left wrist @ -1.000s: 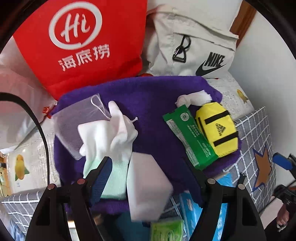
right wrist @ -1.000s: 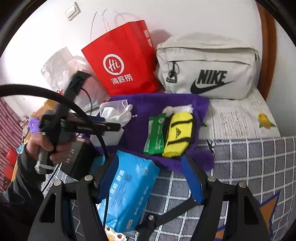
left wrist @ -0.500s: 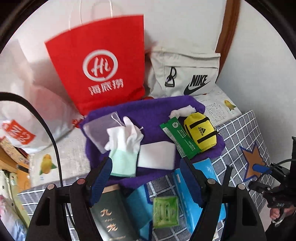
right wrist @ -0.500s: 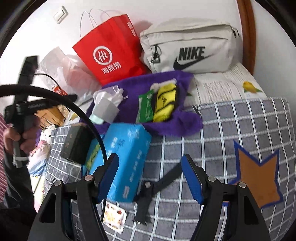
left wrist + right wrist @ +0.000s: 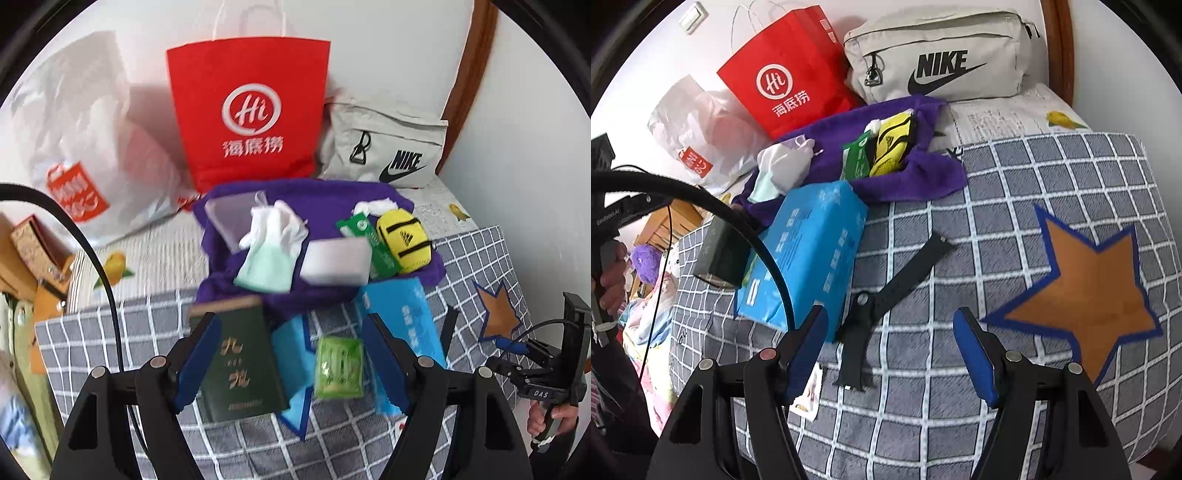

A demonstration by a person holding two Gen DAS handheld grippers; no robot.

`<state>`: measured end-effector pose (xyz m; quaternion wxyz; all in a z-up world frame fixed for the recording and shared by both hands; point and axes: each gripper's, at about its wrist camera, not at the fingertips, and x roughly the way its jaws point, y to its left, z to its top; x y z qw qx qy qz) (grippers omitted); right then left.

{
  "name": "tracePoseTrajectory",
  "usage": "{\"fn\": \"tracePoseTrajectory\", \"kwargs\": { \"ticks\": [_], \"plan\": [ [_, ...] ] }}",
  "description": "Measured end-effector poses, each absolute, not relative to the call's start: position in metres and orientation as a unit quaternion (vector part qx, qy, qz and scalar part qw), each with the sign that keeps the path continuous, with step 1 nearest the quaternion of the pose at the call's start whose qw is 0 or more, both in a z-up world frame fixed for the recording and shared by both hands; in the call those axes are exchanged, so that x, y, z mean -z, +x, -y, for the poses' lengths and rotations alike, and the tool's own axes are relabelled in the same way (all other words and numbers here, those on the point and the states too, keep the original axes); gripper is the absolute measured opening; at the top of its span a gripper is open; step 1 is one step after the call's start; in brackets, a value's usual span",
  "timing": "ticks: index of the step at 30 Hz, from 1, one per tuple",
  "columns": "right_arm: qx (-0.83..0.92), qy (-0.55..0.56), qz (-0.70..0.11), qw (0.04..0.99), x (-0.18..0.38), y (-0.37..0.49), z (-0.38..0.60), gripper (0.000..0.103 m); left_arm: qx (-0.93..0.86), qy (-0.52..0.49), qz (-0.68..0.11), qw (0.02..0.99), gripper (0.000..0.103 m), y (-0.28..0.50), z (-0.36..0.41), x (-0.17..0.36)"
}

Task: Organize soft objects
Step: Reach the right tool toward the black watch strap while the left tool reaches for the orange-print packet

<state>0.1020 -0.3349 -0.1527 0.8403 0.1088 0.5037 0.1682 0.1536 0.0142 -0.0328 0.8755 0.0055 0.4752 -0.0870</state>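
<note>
While both claws gape empty, only right view shows watch strap (image 5: 886, 299) — left view, green packet (image 5: 338, 367).

"NIKE" on grey bag (image 5: 942, 55); "Hi" on red bag (image 5: 790, 70)

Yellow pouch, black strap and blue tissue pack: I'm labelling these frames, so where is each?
yellow pouch (image 5: 404, 240): left wrist view, its logo face.
black strap (image 5: 908, 275): right wrist view, mid-length of the band.
blue tissue pack (image 5: 812, 243): right wrist view, its top face.
</note>
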Motion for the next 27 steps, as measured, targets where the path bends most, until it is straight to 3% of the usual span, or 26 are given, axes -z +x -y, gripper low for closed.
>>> {"fn": "tracePoseTrajectory", "kwargs": {
  "ticks": [13,19,24,26,27],
  "plan": [
    [-0.155,0.099,-0.522,0.833,0.194,0.116,0.316,0.07,0.069,-0.053,-0.512,0.855,0.077,0.093,-0.051,0.075],
    [-0.16,-0.031,-0.523,0.837,0.203,0.117,0.28,0.07,0.055,-0.076,-0.522,0.848,0.077,0.07,-0.065,0.087],
    [-0.18,-0.057,-0.504,0.843,0.213,0.099,0.265,0.07,0.047,-0.086,-0.531,0.841,0.077,0.058,-0.07,0.096],
    [-0.173,-0.106,-0.475,0.856,0.216,0.091,0.254,0.063,0.047,-0.095,-0.535,0.838,0.077,0.055,-0.069,0.1],
    [-0.181,-0.108,-0.467,0.859,0.213,0.088,0.253,0.048,0.05,-0.098,-0.535,0.837,0.077,0.054,-0.067,0.102]
  ]
}}
